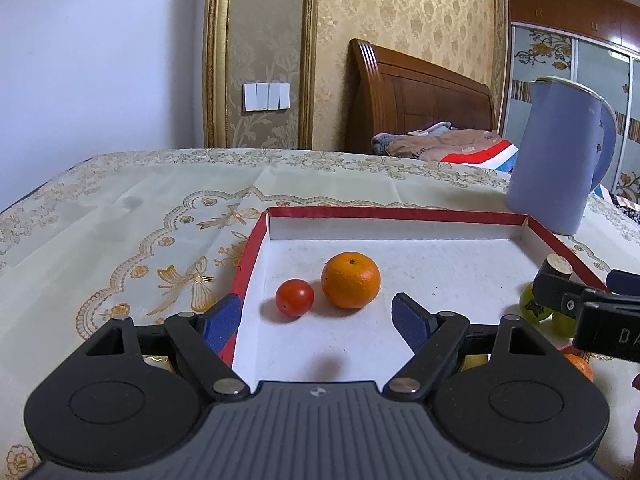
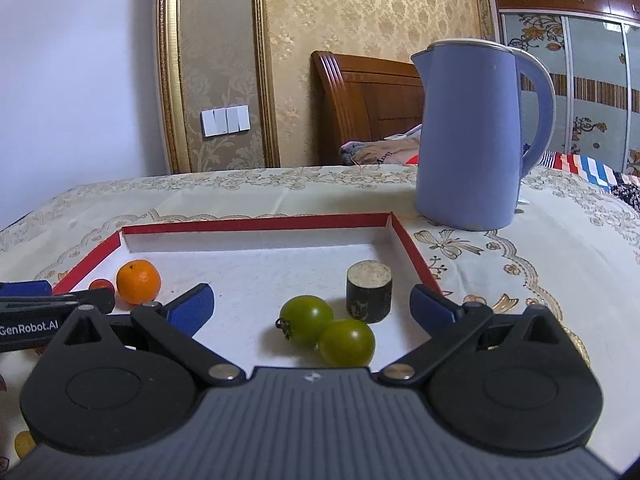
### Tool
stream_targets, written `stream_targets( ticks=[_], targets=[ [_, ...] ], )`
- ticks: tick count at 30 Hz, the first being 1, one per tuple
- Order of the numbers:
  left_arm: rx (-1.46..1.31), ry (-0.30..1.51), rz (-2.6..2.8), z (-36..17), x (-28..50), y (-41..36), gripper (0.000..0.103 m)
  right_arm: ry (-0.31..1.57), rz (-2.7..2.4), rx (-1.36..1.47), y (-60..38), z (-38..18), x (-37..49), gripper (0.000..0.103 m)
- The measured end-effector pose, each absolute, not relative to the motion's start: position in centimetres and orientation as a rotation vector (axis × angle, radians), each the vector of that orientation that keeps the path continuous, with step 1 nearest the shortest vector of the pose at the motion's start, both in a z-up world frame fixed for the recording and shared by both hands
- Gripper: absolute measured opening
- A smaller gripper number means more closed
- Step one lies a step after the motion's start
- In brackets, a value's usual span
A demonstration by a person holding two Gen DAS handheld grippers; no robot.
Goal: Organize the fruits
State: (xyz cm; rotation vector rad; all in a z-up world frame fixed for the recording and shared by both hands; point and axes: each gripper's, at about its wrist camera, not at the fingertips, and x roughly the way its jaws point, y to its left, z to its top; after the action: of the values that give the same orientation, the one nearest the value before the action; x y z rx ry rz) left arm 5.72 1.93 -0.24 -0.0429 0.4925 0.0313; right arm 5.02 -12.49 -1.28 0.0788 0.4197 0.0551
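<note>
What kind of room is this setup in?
Most likely a home bedroom: a wooden headboard with bedding, a sliding-door wardrobe, and a cloth-covered table holding a kettle.

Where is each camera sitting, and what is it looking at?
Left wrist: on the left gripper, facing the tray's left side; its open blue fingers show.
Right wrist: on the right gripper, facing the green tomatoes; its open fingers show.
Both share the orange, tray and kettle.
</note>
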Motion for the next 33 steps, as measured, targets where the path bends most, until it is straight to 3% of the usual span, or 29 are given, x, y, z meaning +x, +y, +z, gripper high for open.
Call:
stream_targets(
  ticks=[18,33],
  targets=[
    [-0.03,0.43,0.016,0.3,1.4,2.9,0.087,0.429,0.058,0.197,-14.8,-1.2,2.7,0.103],
    [-0.016,0.54,-0.106,-1.2,-2.5,2.9,0.087,0.47,0.03,0.236,-16.5,-2.0,0.9,0.103]
  ],
)
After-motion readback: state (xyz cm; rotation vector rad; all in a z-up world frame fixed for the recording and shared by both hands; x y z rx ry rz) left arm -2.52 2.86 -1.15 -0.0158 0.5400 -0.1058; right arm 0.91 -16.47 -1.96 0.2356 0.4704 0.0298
